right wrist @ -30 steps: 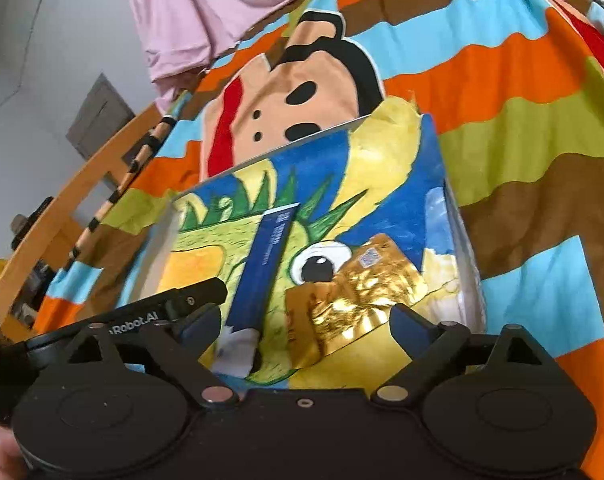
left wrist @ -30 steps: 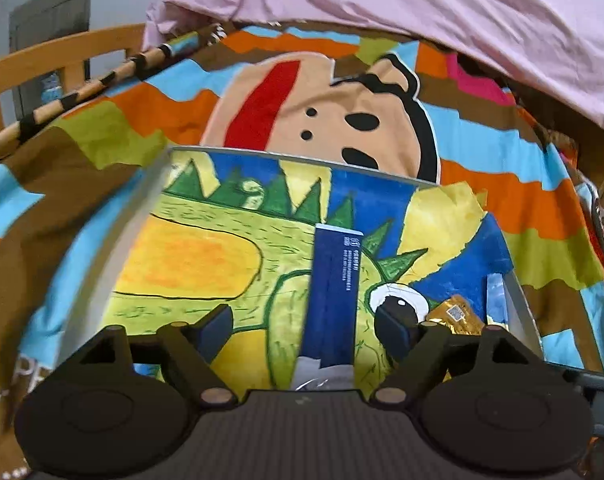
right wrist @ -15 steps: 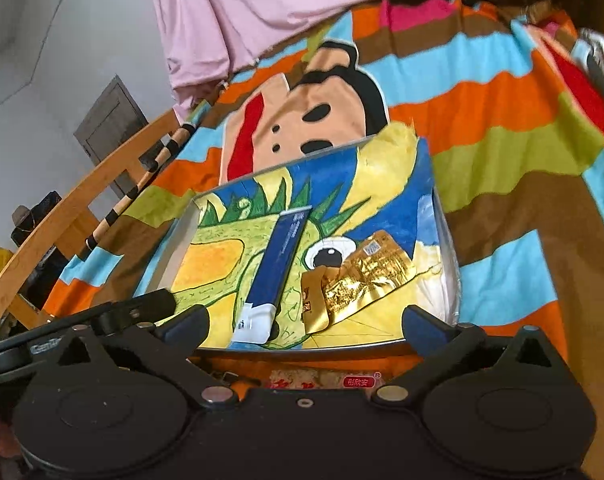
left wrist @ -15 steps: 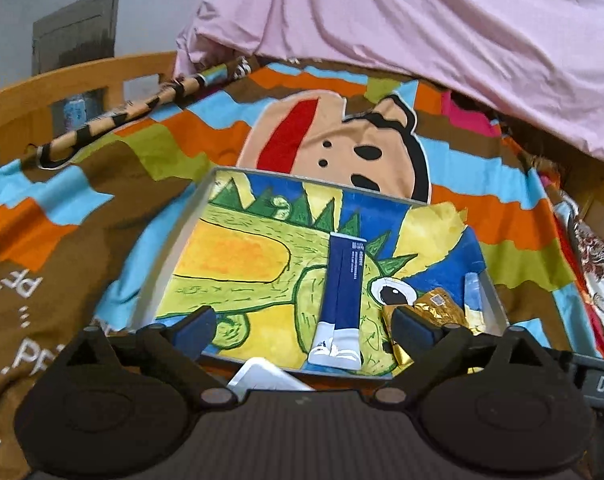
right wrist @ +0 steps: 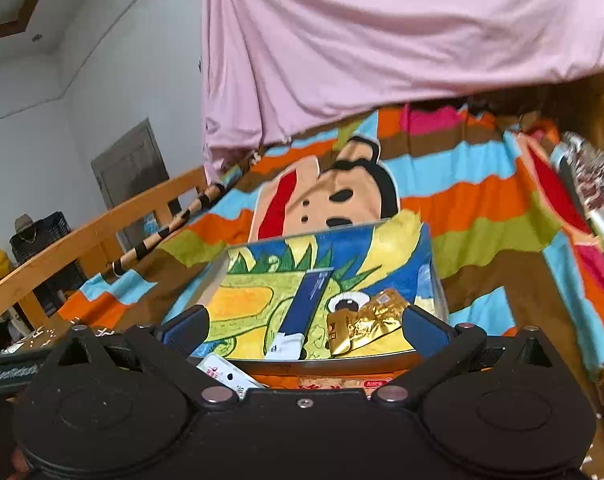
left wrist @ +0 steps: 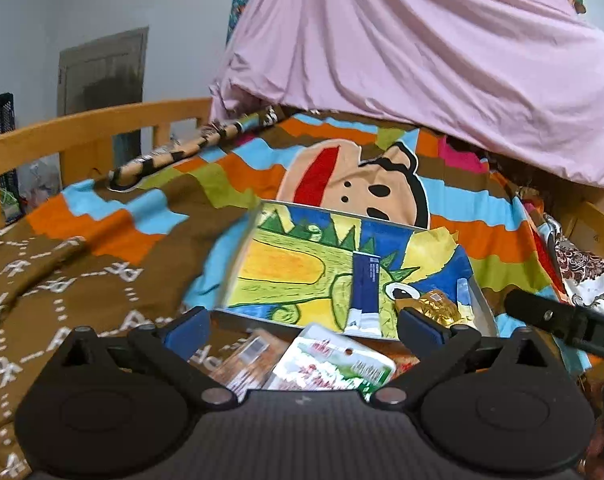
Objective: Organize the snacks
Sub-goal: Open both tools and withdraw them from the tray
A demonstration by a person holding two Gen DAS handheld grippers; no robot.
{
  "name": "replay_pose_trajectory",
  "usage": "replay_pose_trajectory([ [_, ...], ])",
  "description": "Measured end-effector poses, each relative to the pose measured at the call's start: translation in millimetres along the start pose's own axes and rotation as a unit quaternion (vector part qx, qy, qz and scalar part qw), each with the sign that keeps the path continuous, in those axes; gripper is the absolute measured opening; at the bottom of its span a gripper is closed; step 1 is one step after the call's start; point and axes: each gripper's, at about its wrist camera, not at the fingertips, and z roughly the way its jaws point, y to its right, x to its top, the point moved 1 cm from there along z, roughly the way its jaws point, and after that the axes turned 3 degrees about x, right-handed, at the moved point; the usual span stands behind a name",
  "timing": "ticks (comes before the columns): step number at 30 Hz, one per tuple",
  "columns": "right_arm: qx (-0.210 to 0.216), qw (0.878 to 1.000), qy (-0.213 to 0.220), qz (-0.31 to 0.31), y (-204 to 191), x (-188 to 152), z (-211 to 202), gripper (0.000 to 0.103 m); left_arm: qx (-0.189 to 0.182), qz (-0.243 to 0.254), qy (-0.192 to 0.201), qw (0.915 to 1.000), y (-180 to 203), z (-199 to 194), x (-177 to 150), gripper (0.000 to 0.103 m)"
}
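Backing off from the tray with both claws empty

We have drawn both grippers away since a second ago: the left gripper [left wrist: 300, 326] has just been opening, nothing between its jaws, and the right gripper [right wrist: 304, 326] stands apart too. The blue packet [right wrist: 306, 300] and gold pouch [right wrist: 362, 322] lie in the dinosaur tray [right wrist: 270, 300]; loose packets [left wrist: 330, 366] wait nearer us

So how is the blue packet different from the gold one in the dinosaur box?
The blue packet is long, slim and flat; the gold packet is shorter, wider and crinkly. Blue looks matte with a white end; gold is shiny foil. Both lie inside the dinosaur box, side by side.
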Motion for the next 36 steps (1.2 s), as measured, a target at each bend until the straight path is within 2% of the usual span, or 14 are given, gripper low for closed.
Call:
replay_pose_trajectory([
  [8, -0.027, 0.999, 0.025, -0.02, -23.8, -27.5, -53.9, 0.102, -0.002, 0.003, 0.014, 0.9999, -28.8, -48.3, -23.1, 0.102],
  [12, -0.041, 0.999, 0.013, -0.019, -34.7, -44.6, -71.3, 0.102, -0.009, 0.008, 0.005, 0.9999, -41.2, -62.0, -38.7, 0.102],
  [18, -0.063, 0.996, -0.056, -0.03, -50.7, -78.0, -80.1, 0.102, -0.037, 0.035, -0.013, 0.9986, -51.1, -74.9, -65.5, 0.102],
  [25, -0.09, 0.983, -0.151, -0.058, -64.0, -108.4, -73.1, 0.102, -0.077, 0.067, -0.044, 0.9939, -50.7, -72.1, -87.9, 0.102],
  [29, -0.092, 0.979, -0.172, -0.067, -65.2, -113.8, -66.9, 0.102, -0.092, 0.083, -0.064, 0.9902, -48.3, -66.9, -95.9, 0.102],
  [36, -0.102, 0.971, -0.207, -0.07, -63.0, -118.2, -54.2, 0.102, -0.114, 0.114, -0.074, 0.9842, -42.7, -58.9, -96.3, 0.102],
])
